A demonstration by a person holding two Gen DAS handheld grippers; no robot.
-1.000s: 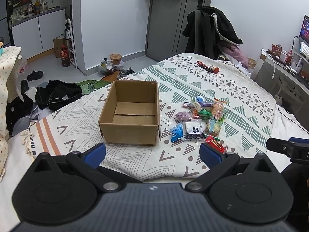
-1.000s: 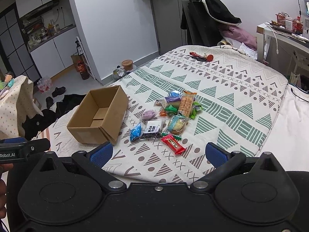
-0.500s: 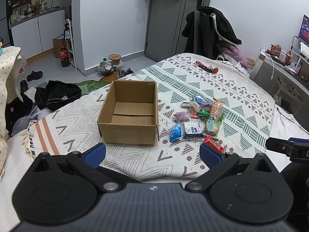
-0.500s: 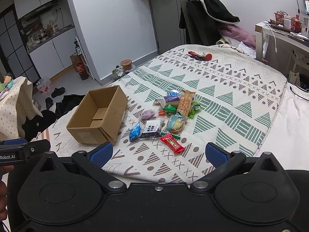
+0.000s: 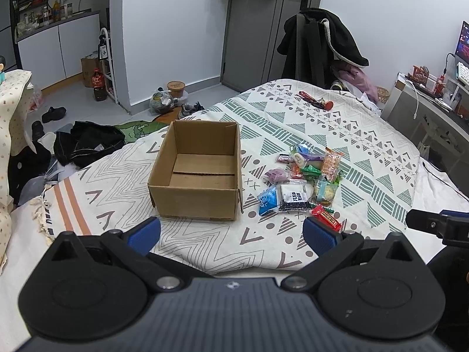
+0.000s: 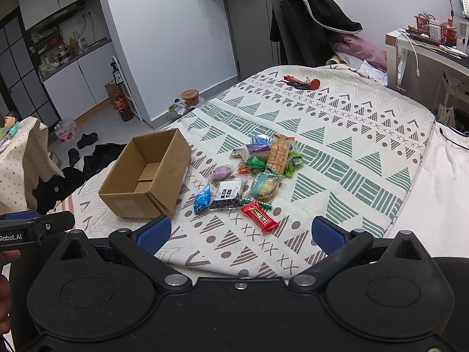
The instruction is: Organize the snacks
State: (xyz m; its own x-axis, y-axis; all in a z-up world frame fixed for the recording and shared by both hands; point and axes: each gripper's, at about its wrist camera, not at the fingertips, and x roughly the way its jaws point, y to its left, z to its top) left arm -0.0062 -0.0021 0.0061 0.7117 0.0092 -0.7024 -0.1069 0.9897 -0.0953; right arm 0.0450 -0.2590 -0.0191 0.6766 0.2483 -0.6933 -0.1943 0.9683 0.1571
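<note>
An open, empty cardboard box (image 5: 199, 173) (image 6: 146, 176) stands on the patterned bedspread (image 5: 366, 161). To its right lies a pile of several wrapped snacks (image 5: 304, 176) (image 6: 258, 170): a red bar (image 6: 259, 216) nearest me, a blue packet (image 6: 202, 199), a white-and-black packet (image 6: 227, 195), an orange cracker pack (image 6: 280, 154), a purple piece (image 6: 221, 171). My left gripper (image 5: 231, 231) hovers open before the box, short of the bed's near edge. My right gripper (image 6: 239, 231) is open too, just short of the red bar. Neither holds anything.
A red-handled item (image 6: 302, 82) lies at the bed's far end. A chair draped with a dark coat (image 5: 319, 47) stands behind the bed, a desk (image 6: 425, 47) to the right. Clothes and shoes (image 5: 85, 140) litter the floor left of the bed.
Both views have shifted only slightly; the box and snacks sit a touch lower and nearer. Nothing was picked up or moved.
</note>
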